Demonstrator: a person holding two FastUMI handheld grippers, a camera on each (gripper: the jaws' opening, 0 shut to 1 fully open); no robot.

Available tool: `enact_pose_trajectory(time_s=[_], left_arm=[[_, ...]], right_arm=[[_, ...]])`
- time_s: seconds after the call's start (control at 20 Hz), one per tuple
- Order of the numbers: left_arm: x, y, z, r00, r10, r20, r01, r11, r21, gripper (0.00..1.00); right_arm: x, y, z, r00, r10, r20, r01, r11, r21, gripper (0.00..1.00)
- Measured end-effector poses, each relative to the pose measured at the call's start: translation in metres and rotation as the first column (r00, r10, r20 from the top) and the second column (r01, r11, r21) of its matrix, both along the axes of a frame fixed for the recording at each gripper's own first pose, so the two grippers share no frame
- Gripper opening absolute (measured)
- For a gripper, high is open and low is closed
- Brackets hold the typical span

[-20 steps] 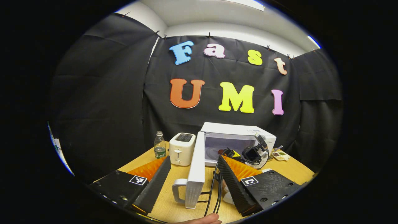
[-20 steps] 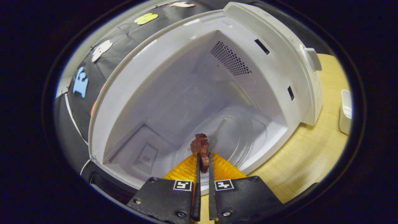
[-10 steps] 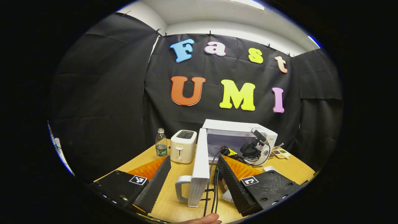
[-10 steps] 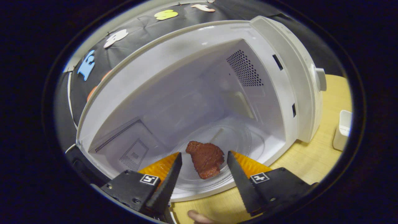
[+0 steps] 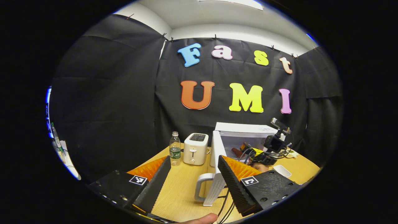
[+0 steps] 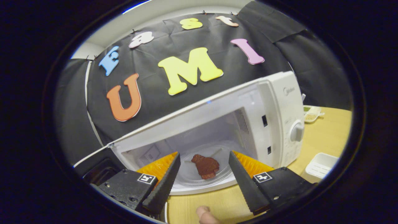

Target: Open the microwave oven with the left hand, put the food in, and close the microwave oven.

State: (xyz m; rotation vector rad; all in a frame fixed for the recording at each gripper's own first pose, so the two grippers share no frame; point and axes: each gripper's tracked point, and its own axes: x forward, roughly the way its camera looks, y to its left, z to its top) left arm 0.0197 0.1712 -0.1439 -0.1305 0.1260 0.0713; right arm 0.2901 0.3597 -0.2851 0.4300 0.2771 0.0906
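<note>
The white microwave [image 6: 279,102] stands open, and a brown piece of meat [image 6: 205,165] lies on its glass turntable [image 6: 186,174]. My right gripper [image 6: 204,154] is open just outside the opening, its fingers apart on either side of the meat and not touching it. In the left gripper view the microwave [image 5: 245,129] sits at the back of the table with its door [image 5: 217,174] swung out toward me, handle [image 5: 200,186] facing left. My left gripper [image 5: 194,158] is open and empty, short of the door. The right gripper [image 5: 264,155] shows farther off at the microwave's mouth.
A white toaster [image 5: 195,148] and a water bottle [image 5: 175,148] stand left of the door. A white tray [image 6: 320,165] lies on the wooden table right of the microwave, and a small dish [image 6: 311,113] sits behind it. Black cables [image 5: 227,205] trail past the door.
My right gripper opened and let the meat drop onto the turntable, then drew back out of the microwave. The left gripper stayed open; its view shifted slightly relative to the door.
</note>
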Motion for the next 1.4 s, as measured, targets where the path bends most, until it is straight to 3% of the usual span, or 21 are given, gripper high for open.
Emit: enact_pose_trajectory(time_s=[0.35,0.55,0.6,0.7,0.75,0.8,0.85,0.9,0.95,1.05,1.1,1.15,1.4], left_arm=[[-0.022,0.01,0.009,0.993,-0.045,0.107,0.052,0.997,-0.062,0.93],[-0.022,0.015,0.003,0.994,-0.03,0.101,0.034,0.999,-0.04,0.93],[-0.023,0.017,0.006,0.995,-0.025,0.098,0.029,0.999,-0.044,0.81],[-0.023,0.02,0.006,0.996,-0.007,0.088,0.009,1.0,-0.027,0.81],[-0.022,0.022,0.005,0.996,0.001,0.086,0.001,1.0,-0.017,0.9],[-0.02,0.026,0.003,0.996,0.013,0.083,-0.013,1.0,-0.006,0.89],[-0.017,0.027,0.001,0.997,0.006,0.082,-0.006,1.0,-0.002,0.7],[-0.016,0.024,0.001,0.996,-0.019,0.083,0.019,1.0,-0.003,0.75],[-0.015,0.023,-0.005,0.997,-0.027,0.073,0.028,0.999,-0.018,0.39],[-0.008,0.037,-0.016,0.999,-0.01,0.049,0.011,1.0,-0.018,0.43],[-0.006,0.045,-0.023,0.999,0.014,0.035,-0.014,1.0,-0.019,0.1],[-0.002,0.048,-0.03,1.0,0.01,0.017,-0.01,1.0,-0.024,0.01],[0.012,0.039,-0.061,0.999,-0.036,-0.039,0.037,0.999,0.004,0.0]], right_arm=[[-0.067,-0.079,0.075,0.997,0.042,0.067,-0.036,0.995,-0.09,0.99],[-0.112,-0.141,0.127,0.989,0.055,0.139,-0.032,0.987,-0.158,0.99],[-0.123,-0.158,0.14,0.986,0.044,0.16,-0.016,0.984,-0.176,0.99],[-0.146,-0.188,0.162,0.981,0.036,0.188,0.005,0.977,-0.214,0.99],[-0.16,-0.202,0.173,0.978,0.037,0.203,0.013,0.971,-0.238,0.99],[-0.172,-0.219,0.184,0.975,0.025,0.222,0.038,0.961,-0.273,0.99],[-0.183,-0.237,0.197,0.967,0.009,0.253,0.073,0.947,-0.312,0.99],[-0.196,-0.249,0.21,0.957,0.002,0.29,0.1,0.936,-0.338,0.99],[-0.208,-0.256,0.22,0.948,0.005,0.319,0.113,0.93,-0.351,0.98],[-0.229,-0.263,0.231,0.938,0.026,0.345,0.098,0.936,-0.339,0.98],[-0.235,-0.265,0.229,0.943,0.037,0.331,0.081,0.938,-0.337,0.99],[-0.241,-0.269,0.226,0.948,0.048,0.314,0.067,0.937,-0.343,0.99],[-0.261,-0.279,0.233,0.948,0.073,0.309,0.051,0.926,-0.374,0.99]])
